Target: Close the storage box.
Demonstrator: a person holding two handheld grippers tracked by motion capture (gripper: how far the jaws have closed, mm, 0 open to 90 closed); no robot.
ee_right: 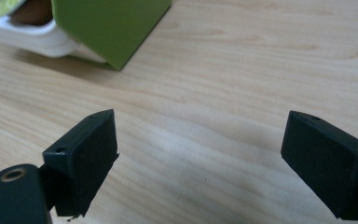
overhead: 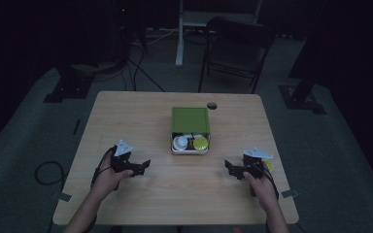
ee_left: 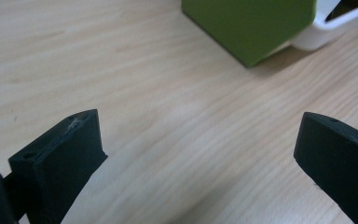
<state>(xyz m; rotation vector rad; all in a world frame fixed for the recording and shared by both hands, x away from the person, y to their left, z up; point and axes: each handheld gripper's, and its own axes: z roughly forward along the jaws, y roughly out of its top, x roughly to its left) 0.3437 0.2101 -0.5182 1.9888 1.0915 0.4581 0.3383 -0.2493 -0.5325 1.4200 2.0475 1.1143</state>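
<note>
A white box [overhead: 190,148] with a green lid [overhead: 190,120] slid partly back sits at the table's middle. Inside its uncovered front end I see a white round container [overhead: 180,142] and a yellow-green round one [overhead: 200,142]. My left gripper [overhead: 144,166] rests at the near left of the table, open, nothing between its jaws. My right gripper [overhead: 229,168] rests at the near right, also open and empty. In the left gripper view [ee_left: 198,149] the green lid [ee_left: 251,25] lies ahead at the top. In the right gripper view [ee_right: 200,149] the lid [ee_right: 109,25] and white box [ee_right: 32,39] are at upper left.
The wooden table [overhead: 126,116] has a small round hole [overhead: 211,105] near its far edge. A dark folding chair [overhead: 233,48] stands behind the table. Cables [overhead: 48,172] lie on the floor at left. A yellowish object [overhead: 269,165] peeks out beside the right hand.
</note>
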